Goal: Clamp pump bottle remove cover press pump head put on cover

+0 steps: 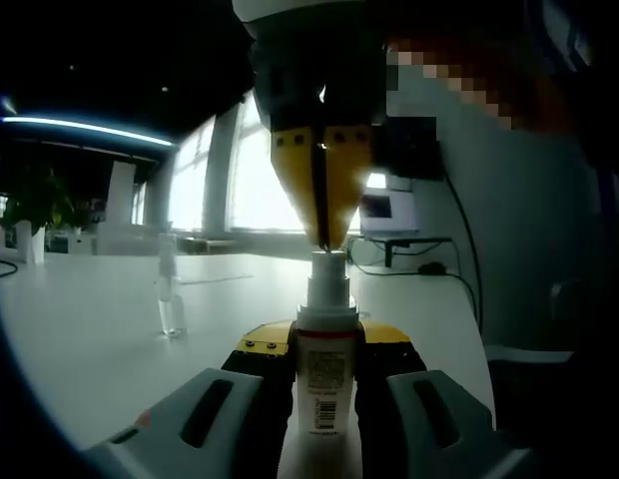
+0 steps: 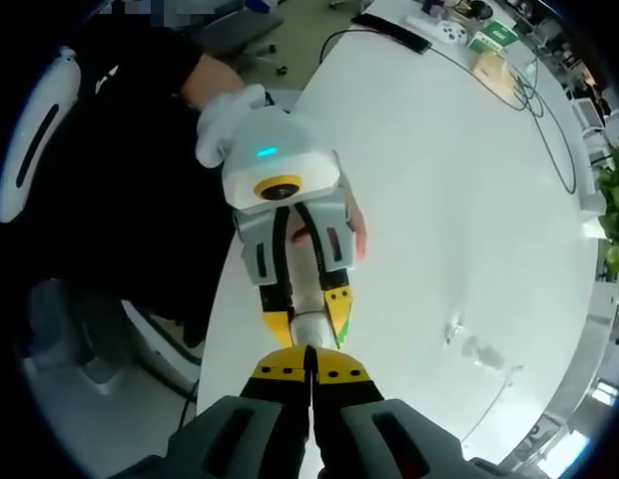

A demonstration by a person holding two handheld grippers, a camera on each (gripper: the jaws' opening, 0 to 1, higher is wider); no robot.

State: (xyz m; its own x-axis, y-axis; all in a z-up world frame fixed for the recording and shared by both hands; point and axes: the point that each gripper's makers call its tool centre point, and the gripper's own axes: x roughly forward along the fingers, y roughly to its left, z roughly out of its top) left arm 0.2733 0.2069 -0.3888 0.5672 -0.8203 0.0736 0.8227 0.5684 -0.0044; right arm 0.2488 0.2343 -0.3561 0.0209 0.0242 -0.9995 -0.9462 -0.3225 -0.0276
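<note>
Left gripper view: the left gripper (image 1: 326, 374) rises from the bottom with its yellow-tipped jaws pressed against both sides of the pump bottle (image 1: 326, 384), holding it upright above the white table (image 1: 100, 319).
Pump bottle: white, with a barcode label facing the camera; its pump head (image 1: 327, 274) stands clear above the jaws, uncovered.
Right gripper: the right gripper (image 1: 322, 239) comes down from the top in the left gripper view, its yellow jaws drawn together to a point that rests on the top of the pump head.
Right gripper view: looking down on the table, the right gripper (image 2: 310, 351) shows its jaws brought tight together just over the bottle's top (image 2: 308, 326), with the left gripper (image 2: 308, 314) gripping the bottle from the far side, near the table's edge.
Cover: a clear cover (image 1: 169, 284) stands upright on the table, well apart from the bottle; in the right gripper view it appears as a faint transparent shape (image 2: 473, 349) out on the open surface.
Person: a hand (image 2: 339, 225) holds the left gripper's body by the table edge.
</note>
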